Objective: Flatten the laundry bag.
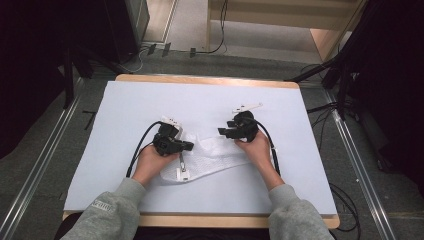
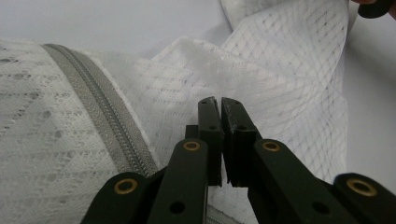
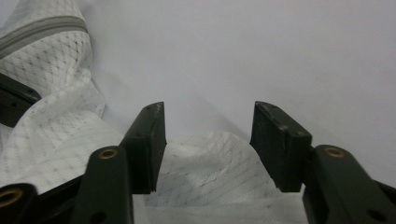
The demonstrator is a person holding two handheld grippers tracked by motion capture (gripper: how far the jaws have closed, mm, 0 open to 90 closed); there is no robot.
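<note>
A white mesh fabric bag with a grey zipper [image 1: 207, 157] is seen lying crumpled on the white-covered table [image 1: 125, 110], between the two hands and slightly toward the person's side. It is not yet spread flat: folds rise in the middle, and one end trails off toward the right hand.

The left gripper [image 1: 186, 146] is held low over the left part of the bag, close to the zipper [image 2: 100, 119]. In the left gripper view its jaws are seen pressed almost together, with only a hairline gap between the pads. Whether a thin fold of mesh is pinched there cannot be told with certainty; the cloth lies directly behind the tips, so a grip on the fabric is possible but is not confirmed.

The right gripper [image 1: 222, 131] is held at the bag's right end. In the right gripper view its jaws stand well apart, and a hump of the mesh [image 3: 210, 163] lies below and between them without being pressed by either pad.

The work is judged to be at an early or middle stage. The bag has been brought to the table's centre and one side is being attended to, but the right end is free, the cloth is still bunched, and the zipper appears closed along the stretch that is visible. Smoothing, or opening along the zipper, is judged to remain.
</note>
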